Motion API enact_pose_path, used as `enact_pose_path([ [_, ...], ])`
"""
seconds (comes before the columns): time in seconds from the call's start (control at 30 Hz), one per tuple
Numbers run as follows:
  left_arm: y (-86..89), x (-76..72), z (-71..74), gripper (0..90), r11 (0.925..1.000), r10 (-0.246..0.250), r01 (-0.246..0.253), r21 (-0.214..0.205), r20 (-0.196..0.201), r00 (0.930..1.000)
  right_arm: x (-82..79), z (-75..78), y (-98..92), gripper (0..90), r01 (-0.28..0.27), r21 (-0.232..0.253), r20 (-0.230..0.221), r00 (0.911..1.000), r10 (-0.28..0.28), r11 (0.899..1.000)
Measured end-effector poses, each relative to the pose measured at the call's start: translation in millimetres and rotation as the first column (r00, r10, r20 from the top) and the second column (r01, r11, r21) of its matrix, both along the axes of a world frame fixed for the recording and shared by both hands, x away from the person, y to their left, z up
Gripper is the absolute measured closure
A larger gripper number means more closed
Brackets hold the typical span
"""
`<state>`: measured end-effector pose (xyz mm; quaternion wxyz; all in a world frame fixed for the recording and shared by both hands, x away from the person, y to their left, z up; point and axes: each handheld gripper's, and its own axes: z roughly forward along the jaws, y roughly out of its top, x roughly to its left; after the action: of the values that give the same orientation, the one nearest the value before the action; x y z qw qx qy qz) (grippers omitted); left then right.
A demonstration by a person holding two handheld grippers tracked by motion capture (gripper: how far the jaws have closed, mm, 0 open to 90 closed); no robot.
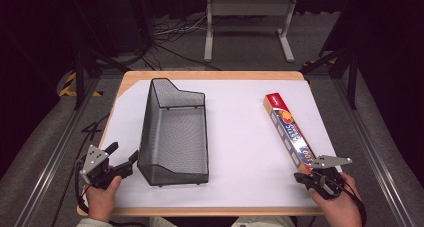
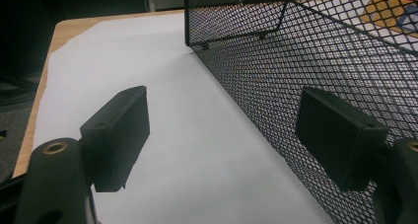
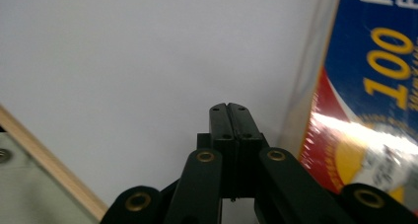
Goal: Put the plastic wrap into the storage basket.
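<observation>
High view: the long foil box [image 1: 288, 132] lies diagonally on the right of the white-covered surface [image 1: 240, 137], its near end just beside the right claw [image 1: 305, 178]; the left claw [image 1: 124, 156] sits just left of the mesh basket [image 1: 175, 132]. Left gripper view: left claw [image 2: 224, 135] spread, empty, basket wall [image 2: 305, 71] beside one jaw. Right gripper view: right claw [image 3: 230, 108] pressed together, empty, box [image 3: 369, 95] close alongside to the right.

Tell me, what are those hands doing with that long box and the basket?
A person sits at the table with a tool in each hand. The left tool is open, right beside the black mesh basket but not gripping it. The right tool is shut on nothing, next to the near end of the long foil box.
</observation>
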<state>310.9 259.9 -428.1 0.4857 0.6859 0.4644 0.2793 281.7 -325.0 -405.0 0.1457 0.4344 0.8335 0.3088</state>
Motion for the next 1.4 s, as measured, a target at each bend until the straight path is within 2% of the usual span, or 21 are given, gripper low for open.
enact_pose_path([
  [0.07, -0.1, -0.1, 0.0, 21.7, 1.0, 0.0, 0.0, 0.002, 0.0, 1.0, 0.2, 1.7, 1.1, 89.0, -0.008, 0.011, 0.01, 0.9999, 0.008, 1.0],
  [0.13, -0.3, -0.4, -0.2, 21.7, 1.0, 0.002, -0.002, 0.002, -0.003, 1.0, 2.2, 9.8, 3.1, 79.3, -0.04, 0.048, 0.068, 0.997, 0.036, 0.998],
  [0.17, -0.4, -0.4, -0.6, 21.7, 1.0, 0.004, -0.004, 0.002, -0.003, 1.0, 2.2, 9.8, 3.1, 79.3, -0.04, 0.048, 0.068, 0.997, 0.036, 0.998],
  [0.2, -0.3, -0.5, -1.0, 21.7, 1.0, 0.005, -0.005, 0.005, -0.005, 1.0, 3.9, 14.5, 2.7, 73.7, -0.042, 0.081, 0.085, 0.9958, 0.035, 0.996],
  [0.23, -0.3, -0.5, -1.0, 21.7, 1.0, 0.005, -0.005, 0.005, -0.005, 1.0, 3.9, 14.5, 2.7, 73.7, -0.042, 0.081, 0.085, 0.9958, 0.035, 0.996],
  [0.3, -0.2, -0.6, -1.3, 21.7, 1.0, 0.007, -0.007, 0.007, -0.006, 1.0, 5.5, 18.2, 0.7, 70.7, -0.046, 0.161, 0.089, 0.9955, 0.032, 0.986],
  [0.33, -0.1, -0.8, -1.4, 21.7, 0.9999, 0.008, -0.008, 0.007, -0.007, 0.9999, 6.8, 21.4, 0.3, 66.7, -0.056, 0.17, 0.117, 0.9925, 0.036, 0.984],
  [0.4, 0.0, -1.2, -1.6, 21.7, 0.9999, 0.01, -0.01, 0.01, -0.008, 0.9999, 9.4, 27.1, -0.2, 62.4, -0.053, 0.138, 0.167, 0.9855, 0.03, 0.989],
  [0.43, 0.1, -1.4, -1.7, 21.7, 0.9999, 0.011, -0.011, 0.011, -0.009, 0.9999, 11.7, 31.6, -1.4, 61.5, -0.036, 0.14, 0.184, 0.9829, 0.01, 0.99],
  [0.53, 0.6, -1.8, -1.8, 21.6, 0.9999, 0.015, -0.015, 0.008, -0.01, 0.9998, 21.2, 41.6, -5.5, 57.2, 0.002, 0.167, 0.194, 0.9803, -0.035, 0.986],
  [0.67, 0.5, -1.9, -2.0, 21.6, 0.9998, 0.018, -0.017, 0.011, -0.01, 0.9998, 34.4, 49.4, -9.4, 55.3, 0.029, 0.168, 0.182, 0.9815, -0.06, 0.985],
  [0.73, 0.6, -1.8, -2.2, 21.6, 0.9998, 0.016, -0.015, 0.012, -0.01, 0.9998, 45.2, 52.9, -12.7, 53.8, 0.042, 0.198, 0.175, 0.9815, -0.077, 0.979],
  [0.83, 1.3, -1.7, -2.6, 21.5, 0.9998, 0.019, -0.019, 0.01, -0.01, 0.9998, 59.8, 56.4, -13.2, 50.4, 0.058, 0.195, 0.144, 0.9857, -0.087, 0.979],
  [0.9, 1.7, -1.5, -2.7, 21.5, 0.9998, 0.02, -0.02, 0.01, -0.01, 0.9998, 70.7, 57.2, -12.3, 46.8, 0.089, 0.168, 0.148, 0.9822, -0.115, 0.982],
  [0.93, 1.7, -1.5, -2.7, 21.5, 0.9998, 0.02, -0.02, 0.01, -0.01, 0.9998, 70.7, 57.2, -12.3, 46.8, 0.089, 0.168, 0.148, 0.9822, -0.115, 0.982],
  [0.97, 2.0, -1.4, -2.7, 21.4, 0.9997, 0.019, -0.019, 0.012, -0.009, 0.9998, 80.4, 54.5, -12.0, 39.6, 0.132, 0.174, 0.156, 0.9747, -0.16, 0.976],
  [1.0, 1.9, -1.6, -2.7, 21.5, 0.9997, 0.022, -0.022, 0.011, -0.008, 0.9997, 84.0, 52.6, -11.9, 36.7, 0.163, 0.184, 0.148, 0.9705, -0.191, 0.969],
  [1.07, 1.8, -1.7, -2.7, 21.4, 0.9996, 0.025, -0.025, 0.009, -0.009, 0.9996, 93.0, 47.8, -12.4, 34.5, 0.192, 0.173, 0.137, 0.9665, -0.217, 0.966],
  [1.13, 2.0, -1.6, -2.9, 21.3, 0.9997, 0.022, -0.022, 0.012, -0.009, 0.9997, 102.9, 41.1, -13.1, 31.5, 0.228, 0.153, 0.137, 0.9587, -0.249, 0.961],
  [1.27, 2.1, -1.7, -3.1, 21.2, 0.9996, 0.025, -0.025, 0.01, -0.01, 0.9996, 113.5, 32.7, -13.9, 27.4, 0.246, 0.144, 0.113, 0.9581, -0.263, 0.958],
  [1.4, 2.8, -1.5, -3.2, 21.1, 0.9996, 0.024, -0.024, 0.012, -0.01, 0.9997, 123.3, 21.8, -11.5, 25.6, 0.27, 0.108, 0.082, 0.9568, -0.279, 0.957],
])
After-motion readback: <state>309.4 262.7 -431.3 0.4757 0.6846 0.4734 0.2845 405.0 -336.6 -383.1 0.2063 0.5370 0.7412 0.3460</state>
